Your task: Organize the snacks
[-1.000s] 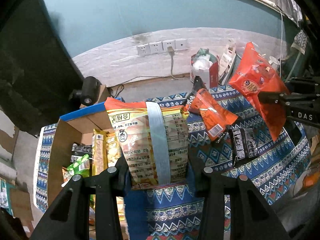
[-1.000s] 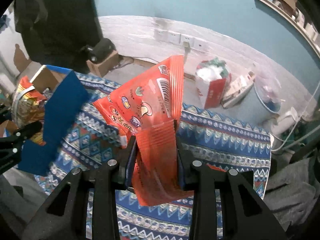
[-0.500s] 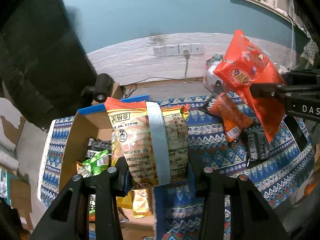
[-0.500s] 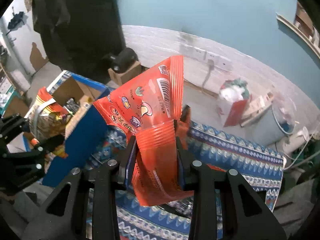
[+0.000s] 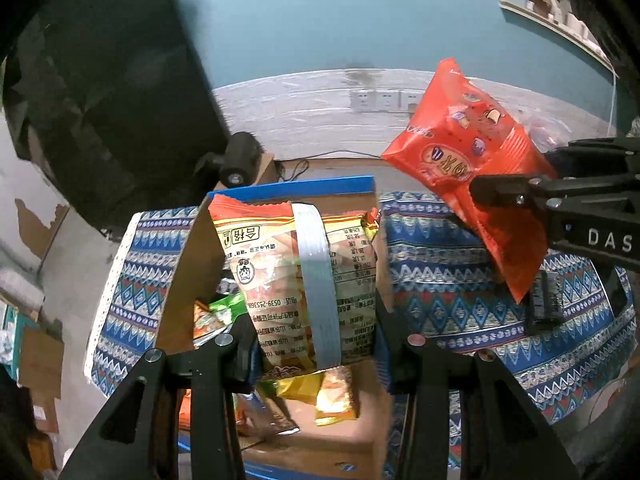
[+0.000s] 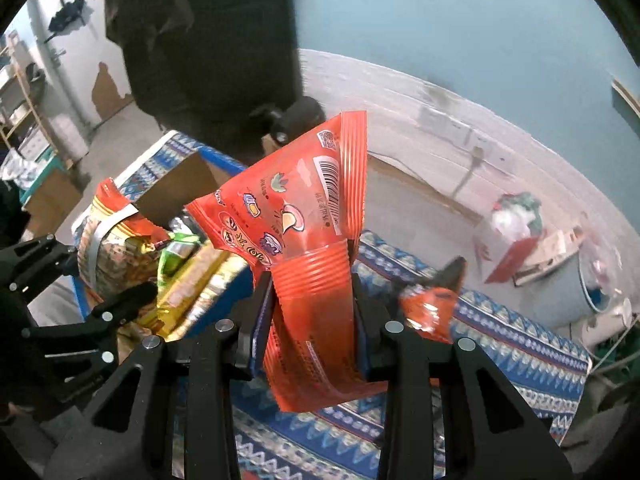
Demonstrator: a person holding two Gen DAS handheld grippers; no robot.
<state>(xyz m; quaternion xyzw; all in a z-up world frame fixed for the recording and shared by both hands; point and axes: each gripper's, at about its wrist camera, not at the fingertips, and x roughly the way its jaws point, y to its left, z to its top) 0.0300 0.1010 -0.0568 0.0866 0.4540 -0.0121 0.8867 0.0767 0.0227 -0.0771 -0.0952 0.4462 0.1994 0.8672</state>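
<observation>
With the left gripper clamping the yellow bag above the box and the right gripper pinching the red bag by its crimped edge, early release could drop either onto the surface.

Two tongs show, the left tongs and the right tongs, each clamped on one snack bag: one yellow-and-orange bag and one red bag. There is one cardboard box with several packets inside, too jumbled to count. On the patterned surface lie one orange packet and one dark packet.
</observation>
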